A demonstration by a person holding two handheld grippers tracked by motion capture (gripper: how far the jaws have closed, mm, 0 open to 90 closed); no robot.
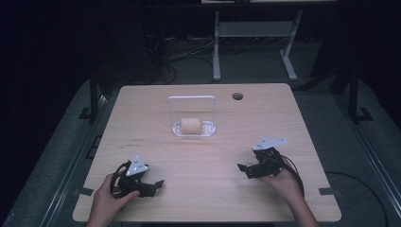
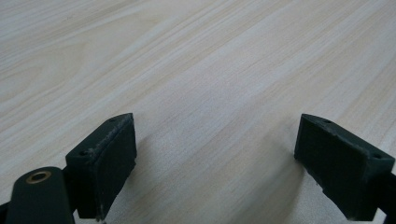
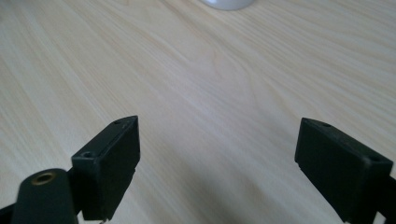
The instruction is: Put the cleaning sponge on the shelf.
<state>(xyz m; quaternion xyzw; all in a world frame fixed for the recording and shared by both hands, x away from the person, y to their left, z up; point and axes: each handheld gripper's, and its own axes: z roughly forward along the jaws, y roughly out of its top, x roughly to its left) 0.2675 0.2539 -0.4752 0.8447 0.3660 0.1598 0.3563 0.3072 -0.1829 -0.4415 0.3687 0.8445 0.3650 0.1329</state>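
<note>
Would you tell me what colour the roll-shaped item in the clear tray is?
The roll is pale beige, best seen in the high view.

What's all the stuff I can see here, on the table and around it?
Table: one, pale wood, fills the middle; a round hole near its far right edge.
Tray: one, clear, with a tall clear handle, far middle of the table.
Roll: one, beige, lying in the tray.
Desk frame: one, white legs, on the floor beyond the table.
Cables: several, dark, on the floor behind.
Left tongs: one, black, near left, open with nothing between them.
Right tongs: one, black, near right, open with nothing between them.
Hands: two, at the near edge, one on each tongs.
</note>
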